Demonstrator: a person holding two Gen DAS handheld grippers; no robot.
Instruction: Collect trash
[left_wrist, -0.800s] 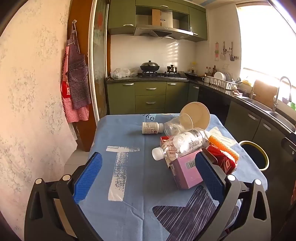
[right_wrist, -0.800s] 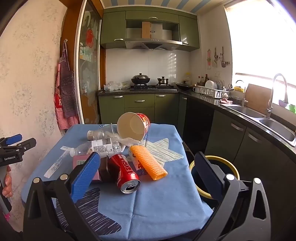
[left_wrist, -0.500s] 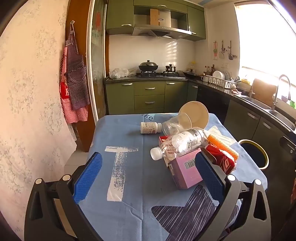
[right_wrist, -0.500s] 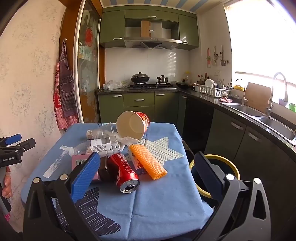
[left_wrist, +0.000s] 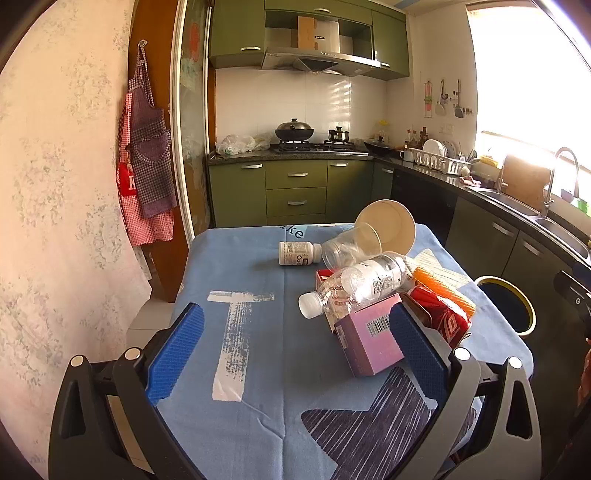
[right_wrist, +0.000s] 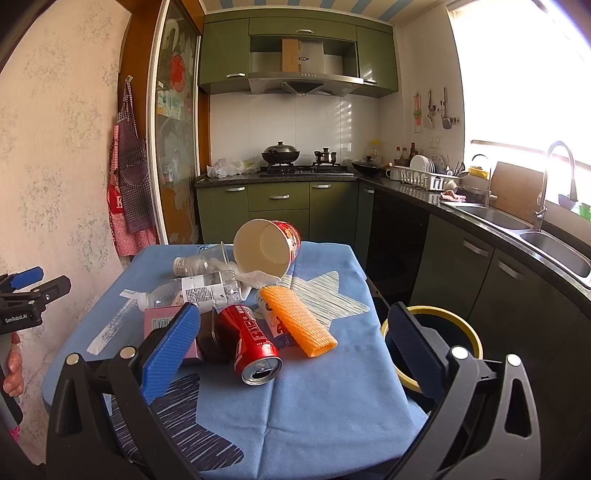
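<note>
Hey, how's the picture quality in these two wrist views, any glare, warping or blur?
Left wrist view: the window is blown out white, fisheye bends the walls, and the pink box stays sharp. Right wrist view: the same window glare at right, dark lens corners, and the red can is crisp.

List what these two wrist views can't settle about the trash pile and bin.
- Bin contents: right wrist view, the right tool's finger and the table edge cover it; interior dark.
- Pink box right end: left wrist view, behind the left tool's finger.
- Dark item beside the red can: right wrist view, in shadow and partly covered; identity unclear.
- Small bottle label: left wrist view, too small.
</note>
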